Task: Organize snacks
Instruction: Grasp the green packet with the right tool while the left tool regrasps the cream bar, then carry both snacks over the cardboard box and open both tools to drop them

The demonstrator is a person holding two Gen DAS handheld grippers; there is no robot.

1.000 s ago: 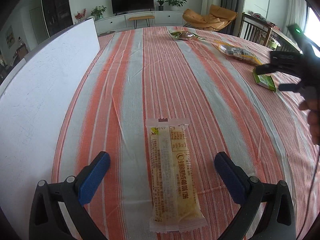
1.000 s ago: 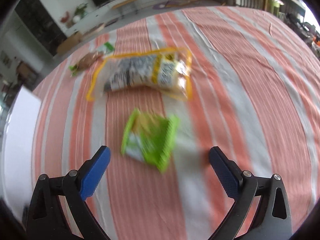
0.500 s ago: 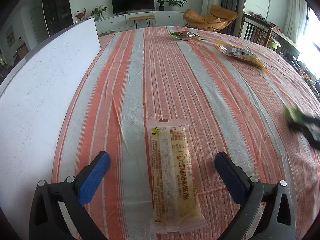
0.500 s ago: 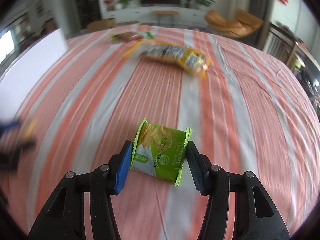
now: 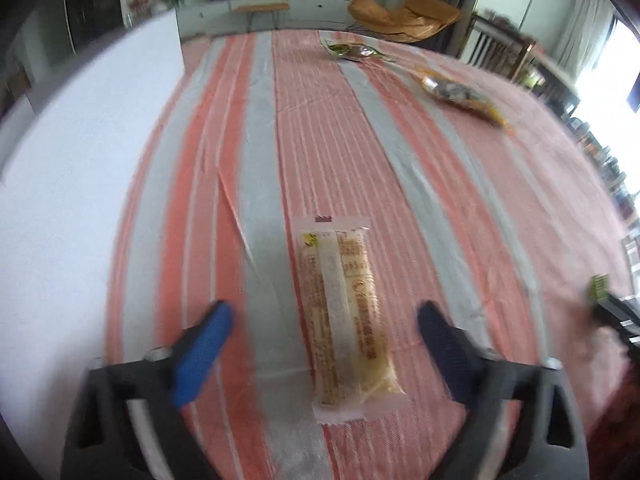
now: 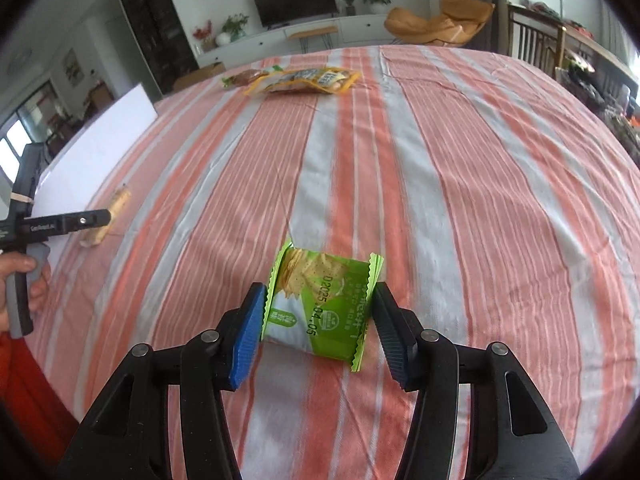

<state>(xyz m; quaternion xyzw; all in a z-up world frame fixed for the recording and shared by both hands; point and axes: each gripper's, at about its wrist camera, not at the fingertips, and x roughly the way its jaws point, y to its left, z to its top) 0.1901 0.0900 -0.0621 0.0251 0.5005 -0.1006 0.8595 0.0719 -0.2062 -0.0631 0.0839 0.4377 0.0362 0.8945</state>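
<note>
A long pale yellow snack bar [image 5: 347, 312] in a clear wrapper lies on the striped tablecloth between the fingers of my left gripper [image 5: 324, 340]. Its jaws are closing and the blue pads stand apart from the wrapper on both sides. My right gripper [image 6: 320, 328] is shut on a green cracker packet [image 6: 322, 304], held just above the cloth. In the right wrist view the same bar [image 6: 108, 216] lies at the far left beside the left gripper [image 6: 86, 220]. At the right edge of the left wrist view the green packet [image 5: 599, 287] shows as a blur.
A white board [image 5: 80, 152] lies along the table's left side. At the far end lie a yellow-edged snack bag [image 6: 308, 80] and a small brown and green packet [image 6: 244, 78]. A person's hand [image 6: 24, 280] holds the left gripper's handle.
The right gripper closed on the green packet and carried it toward the left across the table. The left gripper's fingers have come closer together around the bar.
</note>
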